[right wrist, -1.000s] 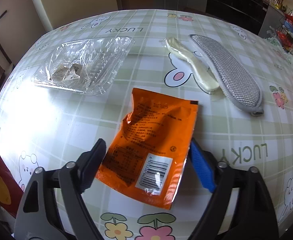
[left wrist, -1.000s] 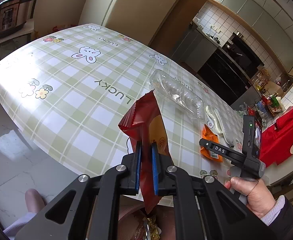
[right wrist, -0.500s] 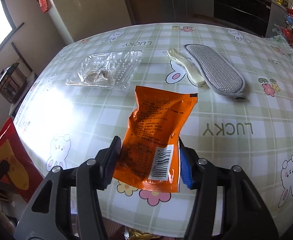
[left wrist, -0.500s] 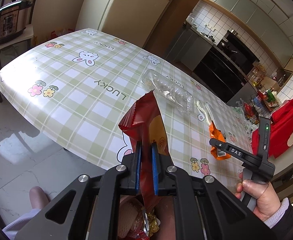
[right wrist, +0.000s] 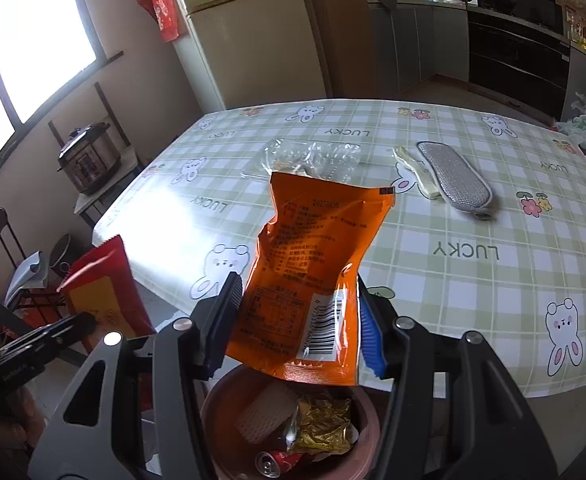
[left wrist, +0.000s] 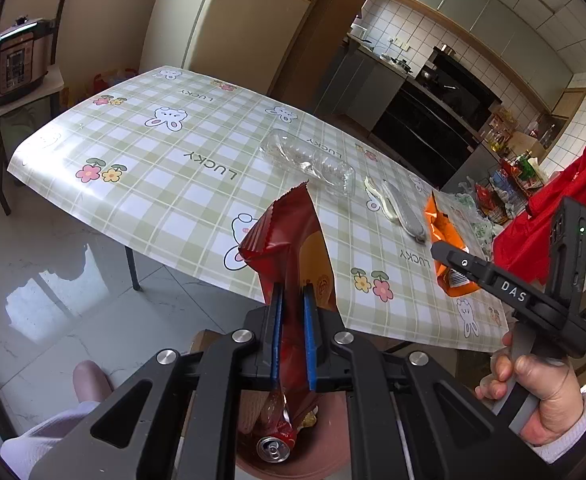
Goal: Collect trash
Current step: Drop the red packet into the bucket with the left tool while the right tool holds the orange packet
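My left gripper (left wrist: 291, 292) is shut on a red snack bag (left wrist: 289, 240), which stands upright between the blue pads. My right gripper (right wrist: 297, 284) is shut on an orange packet (right wrist: 317, 248), with both pads pressing its lower sides. Both bags hang over a brown round bin (right wrist: 221, 396) just off the table's near edge. The bin holds a drink can (right wrist: 269, 464), gold foil and a wafer. A clear plastic tray (right wrist: 313, 156) still lies on the checked tablecloth (right wrist: 473, 300).
A grey mesh pad (right wrist: 453, 172) and a cream strip (right wrist: 413, 172) lie side by side right of the tray. A pressure cooker (left wrist: 17, 64) stands on a side table at the left. A person's hand (left wrist: 541, 404) grips the right gripper's handle.
The right gripper closed on the orange packet and lifted it off the table. Both grippers drew back and rose, bringing the bin into view beneath them.
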The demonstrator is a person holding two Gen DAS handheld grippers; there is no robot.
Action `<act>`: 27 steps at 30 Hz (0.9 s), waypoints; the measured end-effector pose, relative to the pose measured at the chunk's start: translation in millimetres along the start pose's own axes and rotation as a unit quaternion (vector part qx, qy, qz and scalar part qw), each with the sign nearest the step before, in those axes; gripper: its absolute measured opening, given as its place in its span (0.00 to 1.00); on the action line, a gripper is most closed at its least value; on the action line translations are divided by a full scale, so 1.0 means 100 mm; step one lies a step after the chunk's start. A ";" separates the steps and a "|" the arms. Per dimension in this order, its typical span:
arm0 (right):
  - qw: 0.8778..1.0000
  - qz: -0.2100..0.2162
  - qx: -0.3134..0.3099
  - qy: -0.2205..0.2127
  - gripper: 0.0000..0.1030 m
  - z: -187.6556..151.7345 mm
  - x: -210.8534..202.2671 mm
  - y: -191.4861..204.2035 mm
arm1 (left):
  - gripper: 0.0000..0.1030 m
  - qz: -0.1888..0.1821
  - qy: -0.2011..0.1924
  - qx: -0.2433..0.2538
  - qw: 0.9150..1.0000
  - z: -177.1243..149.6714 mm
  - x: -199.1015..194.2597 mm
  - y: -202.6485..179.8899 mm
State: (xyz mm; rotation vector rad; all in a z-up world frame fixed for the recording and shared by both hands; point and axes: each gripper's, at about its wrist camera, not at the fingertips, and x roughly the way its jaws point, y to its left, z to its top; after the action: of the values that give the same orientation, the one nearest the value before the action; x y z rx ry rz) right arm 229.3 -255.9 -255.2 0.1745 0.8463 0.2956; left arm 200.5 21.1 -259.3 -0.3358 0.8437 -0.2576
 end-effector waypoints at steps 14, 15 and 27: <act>0.999 0.025 -0.030 -0.038 0.53 -0.30 -0.67 0.20 | 0.10 0.008 0.020 0.026 0.999 -0.33 -0.24 -0.22; 0.998 0.025 -0.032 -0.044 0.53 -0.31 -0.73 0.20 | 0.10 0.008 0.019 0.029 0.999 -0.32 -0.25 -0.24; 0.995 0.023 -0.042 -0.082 0.53 -0.30 -1.09 0.07 | 0.10 0.011 0.022 0.072 0.997 -0.34 -0.27 -0.55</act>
State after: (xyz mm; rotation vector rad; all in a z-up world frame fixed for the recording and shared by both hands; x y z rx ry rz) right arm 136.7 -284.3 -195.6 0.1381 0.6663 0.3545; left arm 152.3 -26.6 -240.3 -0.1871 0.8678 -0.3038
